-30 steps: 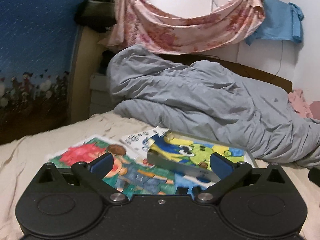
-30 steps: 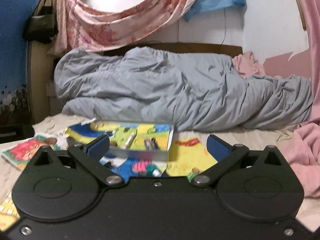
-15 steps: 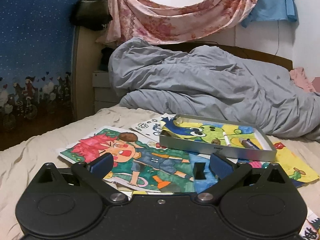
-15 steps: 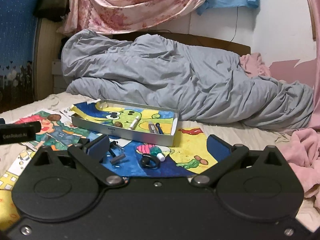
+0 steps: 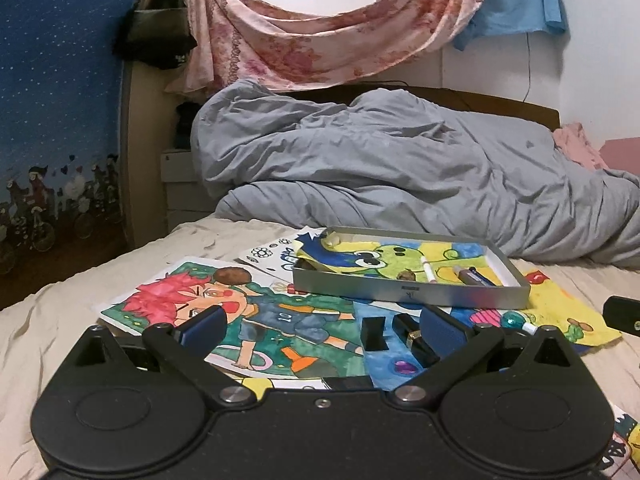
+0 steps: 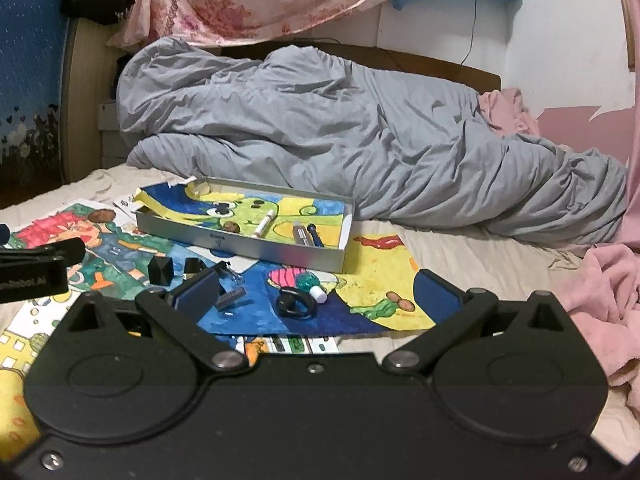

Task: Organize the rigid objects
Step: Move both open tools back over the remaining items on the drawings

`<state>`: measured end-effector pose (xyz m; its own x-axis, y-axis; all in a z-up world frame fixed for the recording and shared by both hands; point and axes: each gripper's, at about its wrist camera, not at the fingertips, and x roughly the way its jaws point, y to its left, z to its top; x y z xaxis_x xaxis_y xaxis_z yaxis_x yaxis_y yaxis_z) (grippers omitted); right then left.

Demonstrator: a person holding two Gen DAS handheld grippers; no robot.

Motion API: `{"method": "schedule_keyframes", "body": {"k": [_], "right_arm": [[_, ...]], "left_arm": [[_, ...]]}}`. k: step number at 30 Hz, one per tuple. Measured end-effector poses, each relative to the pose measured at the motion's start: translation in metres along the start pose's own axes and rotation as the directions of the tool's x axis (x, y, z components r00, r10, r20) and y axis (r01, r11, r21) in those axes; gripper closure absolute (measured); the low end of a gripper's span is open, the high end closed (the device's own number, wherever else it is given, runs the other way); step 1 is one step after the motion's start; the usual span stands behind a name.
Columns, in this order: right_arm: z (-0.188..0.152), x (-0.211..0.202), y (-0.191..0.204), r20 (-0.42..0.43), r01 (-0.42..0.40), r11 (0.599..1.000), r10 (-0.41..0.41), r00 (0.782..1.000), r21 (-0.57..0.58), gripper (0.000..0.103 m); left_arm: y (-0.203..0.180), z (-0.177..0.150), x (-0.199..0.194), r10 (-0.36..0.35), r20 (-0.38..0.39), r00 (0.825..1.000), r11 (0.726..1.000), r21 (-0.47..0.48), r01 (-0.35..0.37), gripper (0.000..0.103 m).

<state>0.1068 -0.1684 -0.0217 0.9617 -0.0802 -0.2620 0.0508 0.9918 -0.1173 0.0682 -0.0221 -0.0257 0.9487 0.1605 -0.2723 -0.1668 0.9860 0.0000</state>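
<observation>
- The left gripper [image 5: 322, 326] is held above the drawings [image 5: 256, 312] spread on the bed [image 5: 60, 320]; its blue pads [image 5: 202, 326] are spread wide with nothing between them.
- The right gripper [image 6: 316, 294] is likewise released, its pads [image 6: 436, 292] far apart and nothing grasped.
- A shallow grey tray [image 6: 256, 246] is seen lying on the drawings, in front of the crumpled grey duvet [image 6: 360, 136].
- The tray floor is covered by a frog painting [image 6: 240, 210].
- Inside the tray a white marker [image 6: 265, 224], a small brown lump [image 6: 231, 227], a grey tube [image 6: 299, 233] and a dark pen [image 6: 316, 235] are seen; tube and pen lie side by side near the tray's right end.
- Outside the tray, on the blue-and-yellow drawing [image 6: 372, 280], loose things are scattered: a black ring-shaped piece [image 6: 296, 304], a teal bottle with white cap [image 6: 310, 283] just beside it, a grey bar [image 6: 231, 299], and a wire clip [image 6: 234, 274].
- A black block [image 6: 161, 270] and a second dark piece [image 6: 193, 266] are found further left, near the left gripper's tip [image 6: 38, 266] as seen from the right wrist.
- In the left wrist view the block [image 5: 374, 330] and a dark tube with a gold band [image 5: 412, 336] lie just ahead, between the pads.
- Pink cloth [image 6: 604, 292] is bunched at the right edge of the bed.
</observation>
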Motion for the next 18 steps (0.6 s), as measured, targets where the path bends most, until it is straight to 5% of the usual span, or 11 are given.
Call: {"method": "schedule_keyframes", "body": {"k": [18], "right_arm": [[-0.0027, 0.0034, 0.0020, -0.052, -0.018, 0.999, 0.017, 0.998, -0.027, 0.000]], "left_arm": [[0.0008, -0.0057, 0.0026, 0.003, -0.021, 1.000, 1.000, 0.014, -0.003, 0.001]]}}
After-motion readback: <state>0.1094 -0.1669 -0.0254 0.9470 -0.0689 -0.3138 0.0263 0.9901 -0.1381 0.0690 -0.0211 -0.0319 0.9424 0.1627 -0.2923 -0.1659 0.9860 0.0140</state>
